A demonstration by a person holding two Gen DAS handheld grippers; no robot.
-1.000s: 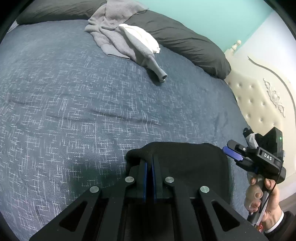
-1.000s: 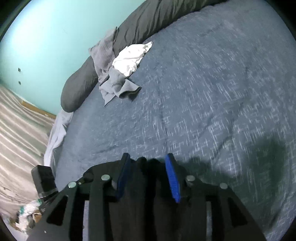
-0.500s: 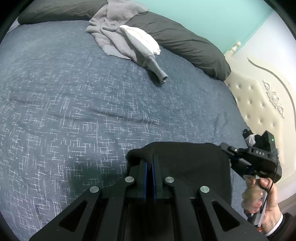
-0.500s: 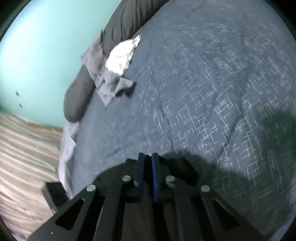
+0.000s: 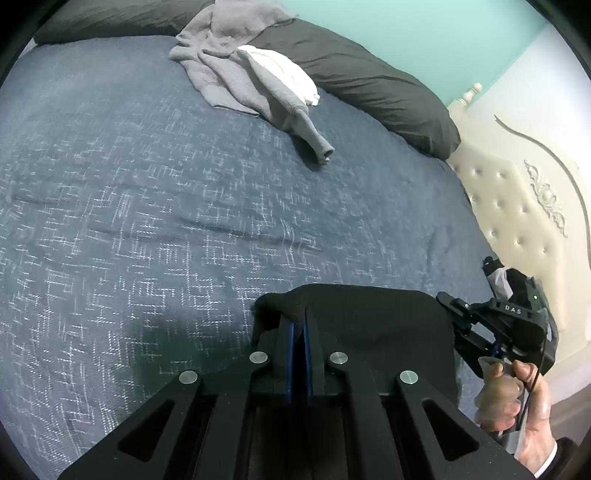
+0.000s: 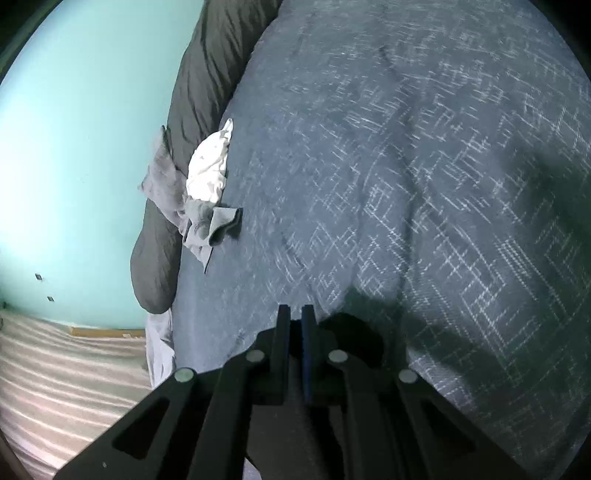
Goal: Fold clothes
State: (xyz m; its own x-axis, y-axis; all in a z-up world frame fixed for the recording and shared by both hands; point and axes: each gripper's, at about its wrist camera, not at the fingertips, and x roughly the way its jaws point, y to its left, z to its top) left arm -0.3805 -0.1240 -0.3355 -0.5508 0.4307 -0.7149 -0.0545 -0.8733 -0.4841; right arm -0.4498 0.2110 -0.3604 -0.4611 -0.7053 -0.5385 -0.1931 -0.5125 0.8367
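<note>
A black garment point(image 5: 373, 317) hangs stretched just above the blue bedspread point(image 5: 147, 221), near the bed's edge. My left gripper point(image 5: 298, 321) is shut on its left top corner, dark cloth pinched between the blue pads. In the left wrist view the right gripper point(image 5: 448, 301), held by a hand point(image 5: 517, 391), grips the garment's right edge. Seen from the right wrist, my right gripper point(image 6: 295, 314) is shut with black cloth point(image 6: 354, 332) bunched at its fingers. A grey sweatshirt point(image 5: 236, 70) and a white garment point(image 5: 284, 70) lie crumpled at the far side.
Dark grey pillows point(image 5: 369, 81) line the far edge of the bed below a teal wall point(image 5: 424, 33). A cream tufted headboard point(image 5: 517, 206) stands at the right. In the right wrist view, striped flooring point(image 6: 55, 373) shows beyond the bed's left edge.
The right gripper's jaws closed onto the black garment's edge, and the gripper rolled and sank a little. The left gripper kept still, shut on its corner.
</note>
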